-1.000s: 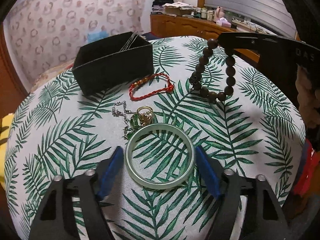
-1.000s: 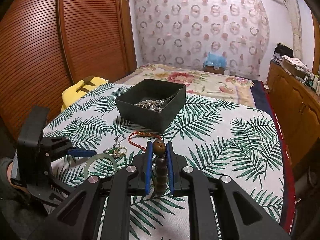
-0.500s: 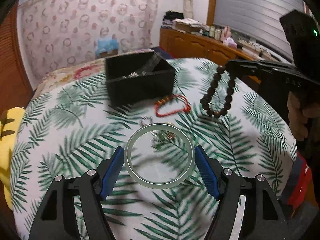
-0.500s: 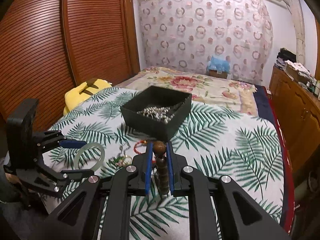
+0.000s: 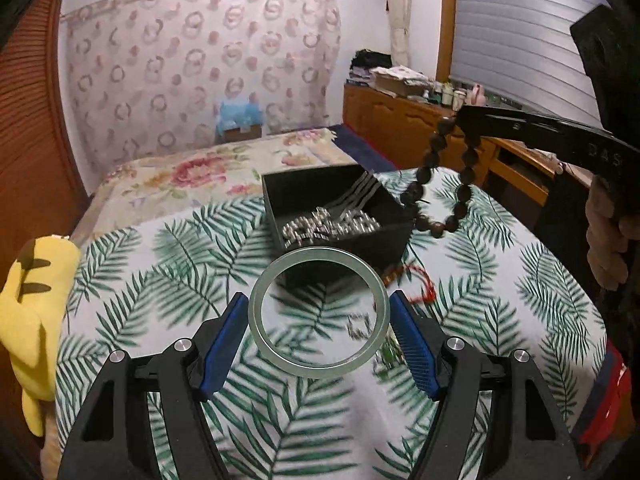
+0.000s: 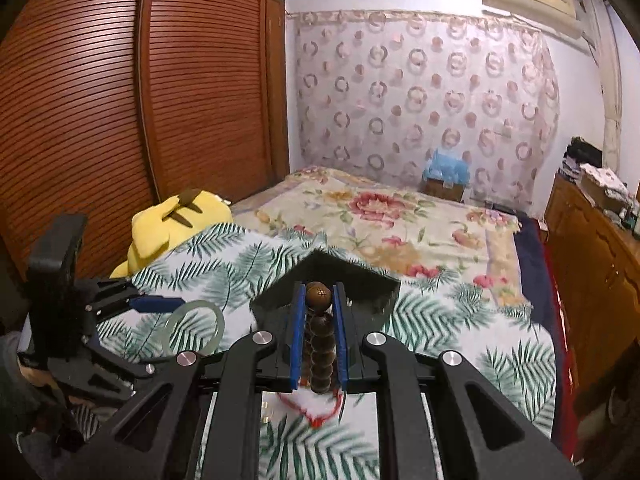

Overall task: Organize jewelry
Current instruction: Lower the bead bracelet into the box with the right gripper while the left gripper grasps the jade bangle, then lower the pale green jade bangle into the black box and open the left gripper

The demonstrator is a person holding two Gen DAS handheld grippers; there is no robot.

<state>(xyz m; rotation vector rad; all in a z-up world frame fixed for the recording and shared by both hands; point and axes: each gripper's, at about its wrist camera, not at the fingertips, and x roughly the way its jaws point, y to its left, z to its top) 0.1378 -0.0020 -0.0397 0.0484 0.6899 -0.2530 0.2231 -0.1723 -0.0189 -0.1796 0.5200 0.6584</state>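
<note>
Both grippers have risen and closed on the box since a second ago. Left gripper (image 5: 319,326) jaws hold wide across a smooth, pale green glassy bangle (image 5: 318,313), lifted near the box. Right gripper (image 6: 319,300) jaws pinch narrow on a loop of round dark wooden beads (image 5: 440,184) hanging right of the square black box (image 5: 340,216), where silvery chains (image 5: 328,224) lie. A red cord bracelet (image 5: 416,284) rests on the leaf-print cloth (image 5: 160,280).

The only readable lettering is showing in the left wrist view: the pale capitals "D A S" are standing on the black side of the right gripper (image 5: 456,120), on its arm just above the person's hand (image 5: 612,236). The word is running off toward the frame edge, so further letters cannot be told.
</note>
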